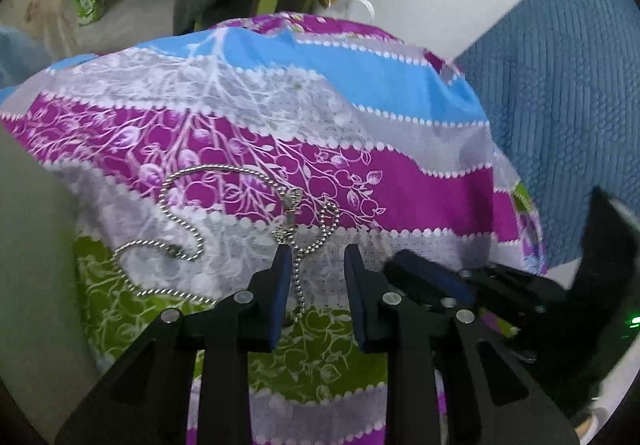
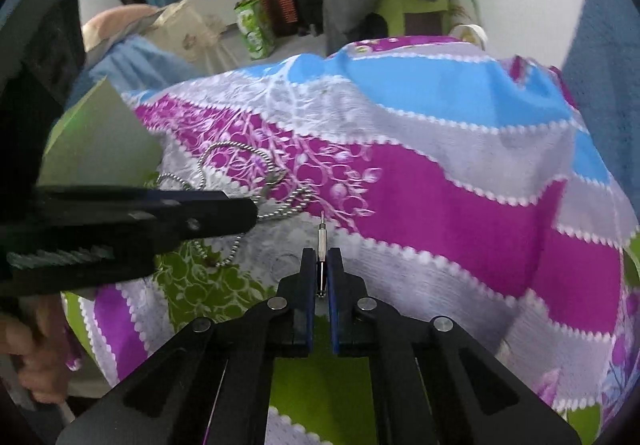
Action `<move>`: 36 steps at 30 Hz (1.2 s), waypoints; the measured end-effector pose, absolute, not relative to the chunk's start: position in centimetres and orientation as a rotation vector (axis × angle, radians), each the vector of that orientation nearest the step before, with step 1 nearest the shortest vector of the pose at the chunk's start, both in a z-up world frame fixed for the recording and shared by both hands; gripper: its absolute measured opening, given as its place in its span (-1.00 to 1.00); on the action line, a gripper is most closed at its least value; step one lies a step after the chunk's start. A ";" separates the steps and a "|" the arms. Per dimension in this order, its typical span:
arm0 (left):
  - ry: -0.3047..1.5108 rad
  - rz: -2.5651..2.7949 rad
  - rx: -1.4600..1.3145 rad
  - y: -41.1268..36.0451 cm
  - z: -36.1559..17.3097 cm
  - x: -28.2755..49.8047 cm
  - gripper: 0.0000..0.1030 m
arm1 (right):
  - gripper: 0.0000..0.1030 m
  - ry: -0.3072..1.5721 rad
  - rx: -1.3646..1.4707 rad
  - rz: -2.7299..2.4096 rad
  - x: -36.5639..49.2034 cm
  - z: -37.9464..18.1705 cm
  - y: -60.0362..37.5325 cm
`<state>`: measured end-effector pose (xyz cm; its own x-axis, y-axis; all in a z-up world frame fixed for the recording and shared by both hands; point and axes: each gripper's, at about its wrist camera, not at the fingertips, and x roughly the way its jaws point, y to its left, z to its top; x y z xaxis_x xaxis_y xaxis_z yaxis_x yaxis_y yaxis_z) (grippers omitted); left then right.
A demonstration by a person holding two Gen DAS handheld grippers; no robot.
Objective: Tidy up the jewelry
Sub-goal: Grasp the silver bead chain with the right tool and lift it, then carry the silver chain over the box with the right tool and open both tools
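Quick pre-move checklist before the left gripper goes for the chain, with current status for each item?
1. Right gripper shut on the thin metal tool: ok.
2. Left gripper open: ok.
3. Ball chain between the left fingers: ok; pads not pressing it.
4. Chain lying untangled on the patterned cloth: not ok; it loops over itself.
5. Grippers clear of each other: cannot tell; they look very close.
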<state>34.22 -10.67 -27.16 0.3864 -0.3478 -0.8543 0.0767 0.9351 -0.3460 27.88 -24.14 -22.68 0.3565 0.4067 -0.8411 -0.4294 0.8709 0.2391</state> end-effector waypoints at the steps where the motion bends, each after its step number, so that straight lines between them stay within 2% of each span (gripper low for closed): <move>1: 1.149 -0.269 -0.250 -11.0 -27.4 34.4 -0.47 | -0.93 1.081 -0.009 0.530 27.9 -22.6 -24.6; 10: 1.126 -0.221 -0.135 -13.1 -27.9 34.9 -0.49 | -0.93 1.088 0.022 0.455 27.8 -21.8 -26.8; 11: 1.121 -0.211 -0.120 -13.3 -28.0 35.0 -0.52 | -0.93 1.087 0.023 0.451 27.8 -21.7 -26.9; 13: 1.109 -0.173 -0.075 -13.8 -28.0 35.0 -0.88 | -0.93 1.081 0.021 0.446 27.9 -21.3 -27.0; 20: 1.112 -0.189 -0.111 -13.7 -27.3 35.0 -0.89 | -0.93 1.051 0.050 0.438 27.9 -19.0 -27.0; 27: 1.052 -0.231 -0.196 -11.7 -21.0 33.3 -0.89 | -0.93 1.015 0.074 0.435 27.6 -15.1 -26.6; 36: 0.906 -0.261 -0.193 -8.7 -10.5 30.9 -0.89 | -0.93 0.899 0.076 0.441 27.5 -6.7 -25.1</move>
<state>30.93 -8.74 -10.54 0.5890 -0.3032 -0.7491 0.1411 0.9513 -0.2741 27.47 -25.13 -6.67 0.5396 0.4020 -0.7398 -0.3393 0.9080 0.2459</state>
